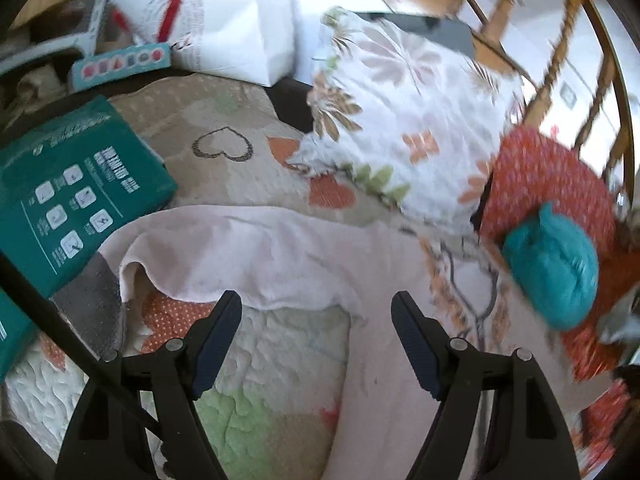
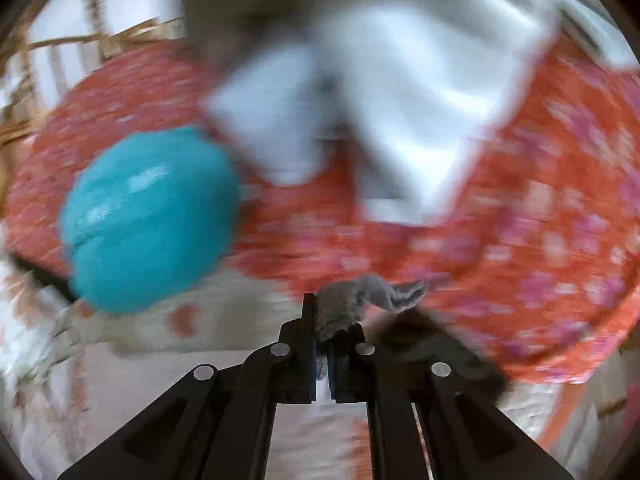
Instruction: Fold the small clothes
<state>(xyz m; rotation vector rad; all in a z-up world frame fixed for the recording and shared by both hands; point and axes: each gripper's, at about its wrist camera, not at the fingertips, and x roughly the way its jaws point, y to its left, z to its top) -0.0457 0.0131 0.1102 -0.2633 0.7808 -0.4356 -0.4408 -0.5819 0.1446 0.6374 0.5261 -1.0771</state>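
Note:
A pale pink cloth point(image 1: 256, 256) lies spread on the patterned quilt point(image 1: 264, 384), its near edge curled. My left gripper point(image 1: 316, 304) is open and empty, fingers just over that near edge. My right gripper point(image 2: 332, 312) is shut on a small grey garment point(image 2: 360, 296), held above an orange-red patterned cloth point(image 2: 520, 280). A teal bundled garment point(image 2: 148, 220) lies on the orange-red cloth, left of the right gripper; it also shows in the left wrist view point(image 1: 556, 268). White-grey folded clothes point(image 2: 400, 112) lie beyond, blurred.
A green box point(image 1: 68, 208) sits at the left of the quilt. A floral pillow point(image 1: 404, 120) lies behind the pink cloth. A white paper bag point(image 1: 232, 24) and a teal toy box point(image 1: 120, 64) stand at the back. A wooden chair point(image 1: 560, 60) stands far right.

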